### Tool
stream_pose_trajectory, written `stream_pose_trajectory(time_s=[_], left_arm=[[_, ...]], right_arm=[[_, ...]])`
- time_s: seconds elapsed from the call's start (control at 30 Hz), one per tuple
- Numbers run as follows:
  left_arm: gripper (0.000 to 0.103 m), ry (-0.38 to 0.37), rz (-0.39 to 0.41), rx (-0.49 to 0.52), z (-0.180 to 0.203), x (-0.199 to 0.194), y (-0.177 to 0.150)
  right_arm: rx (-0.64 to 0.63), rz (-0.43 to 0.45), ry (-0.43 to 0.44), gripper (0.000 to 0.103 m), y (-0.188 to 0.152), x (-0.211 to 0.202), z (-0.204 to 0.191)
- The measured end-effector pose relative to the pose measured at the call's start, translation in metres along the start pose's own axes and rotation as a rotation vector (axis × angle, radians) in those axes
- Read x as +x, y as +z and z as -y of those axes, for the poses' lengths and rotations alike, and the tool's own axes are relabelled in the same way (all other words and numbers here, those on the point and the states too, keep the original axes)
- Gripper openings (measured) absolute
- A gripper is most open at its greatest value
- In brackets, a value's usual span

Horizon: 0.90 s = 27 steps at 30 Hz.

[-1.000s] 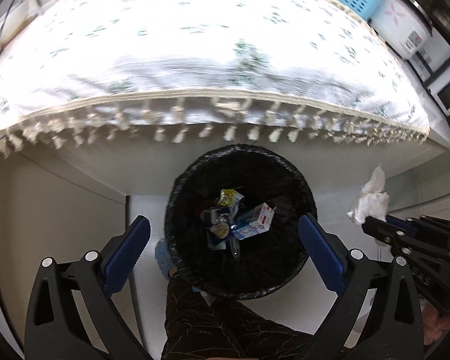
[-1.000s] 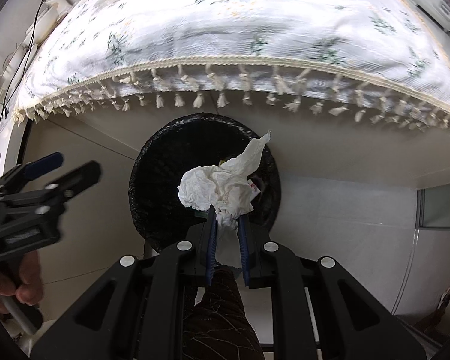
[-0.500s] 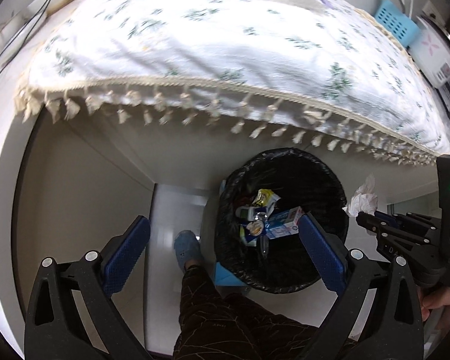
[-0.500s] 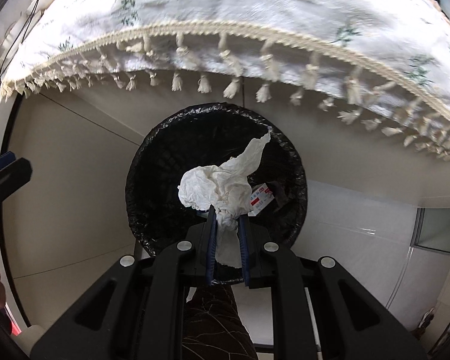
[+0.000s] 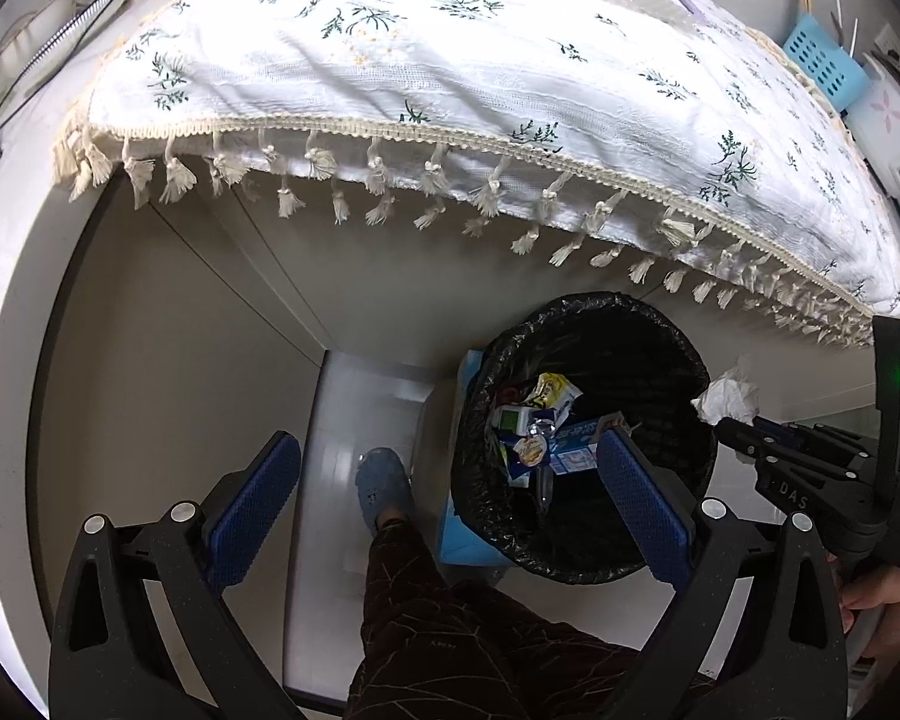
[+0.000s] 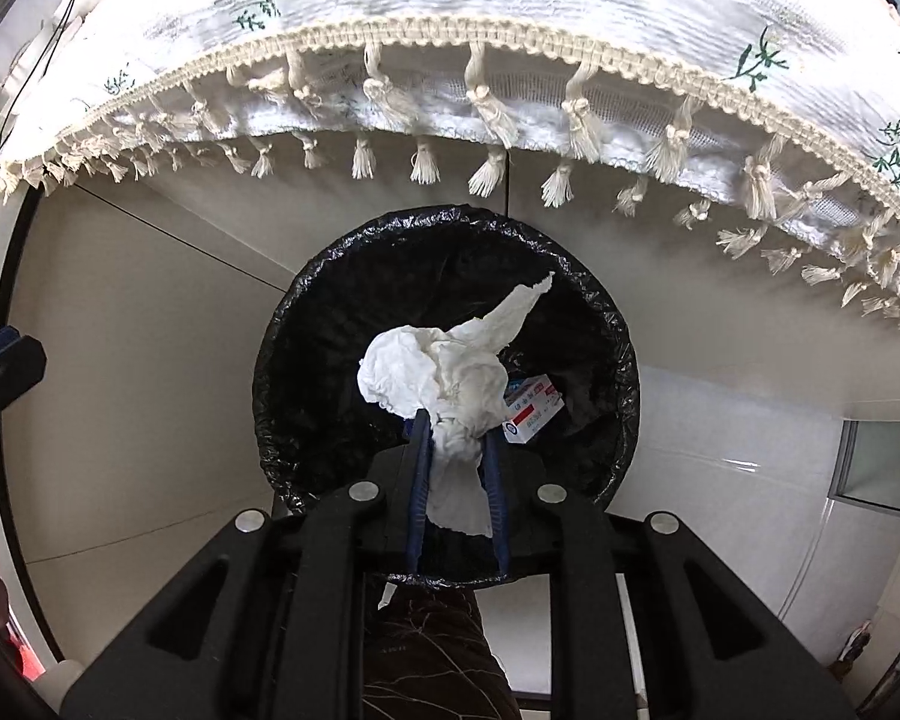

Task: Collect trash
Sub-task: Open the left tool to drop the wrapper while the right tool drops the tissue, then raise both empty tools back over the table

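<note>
My right gripper [image 6: 455, 420] is shut on a crumpled white tissue [image 6: 438, 372] and holds it above the mouth of a round bin lined with a black bag [image 6: 306, 396]. The left wrist view shows the same tissue [image 5: 727, 397] at the right gripper's tip, just beyond the bin's right rim [image 5: 699, 372]. The bin holds wrappers and small cartons [image 5: 540, 426]. My left gripper [image 5: 444, 492] is open and empty, left of and above the bin.
A table with a white floral cloth with tassels [image 5: 450, 96] overhangs the bin's far side. The person's leg and blue slipper [image 5: 381, 489] stand beside the bin on the pale floor. A blue basket [image 5: 825, 63] sits at the table's far right.
My left gripper has swung left, so the bin now sits to its right. My right gripper has moved closer to the bin with the tissue still in it.
</note>
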<state>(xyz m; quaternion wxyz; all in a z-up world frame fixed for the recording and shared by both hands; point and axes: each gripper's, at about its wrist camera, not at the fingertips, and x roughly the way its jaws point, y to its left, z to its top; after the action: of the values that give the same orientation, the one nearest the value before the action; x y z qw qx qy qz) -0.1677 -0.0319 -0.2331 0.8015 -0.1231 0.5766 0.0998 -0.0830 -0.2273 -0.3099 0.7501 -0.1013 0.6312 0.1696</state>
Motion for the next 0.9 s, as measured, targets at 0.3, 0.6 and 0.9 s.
stream_pose_trajectory(time_s=[0.3,0.6,0.9], left_arm=[[0.097,0.002,0.003,0.017,0.002,-0.001,0.000],[0.097,-0.006,0.029,0.022,0.003,-0.022,0.004],[0.097,-0.032,0.077,0.043,0.014,-0.066,0.021]], right_arm=[[0.023,0.021,0.014,0.044,0.000,-0.018,0.005],[0.016,0.149,-0.006,0.083,0.001,-0.074,0.003],[0.010,0.285,-0.034,0.095,0.014,-0.144,0.006]])
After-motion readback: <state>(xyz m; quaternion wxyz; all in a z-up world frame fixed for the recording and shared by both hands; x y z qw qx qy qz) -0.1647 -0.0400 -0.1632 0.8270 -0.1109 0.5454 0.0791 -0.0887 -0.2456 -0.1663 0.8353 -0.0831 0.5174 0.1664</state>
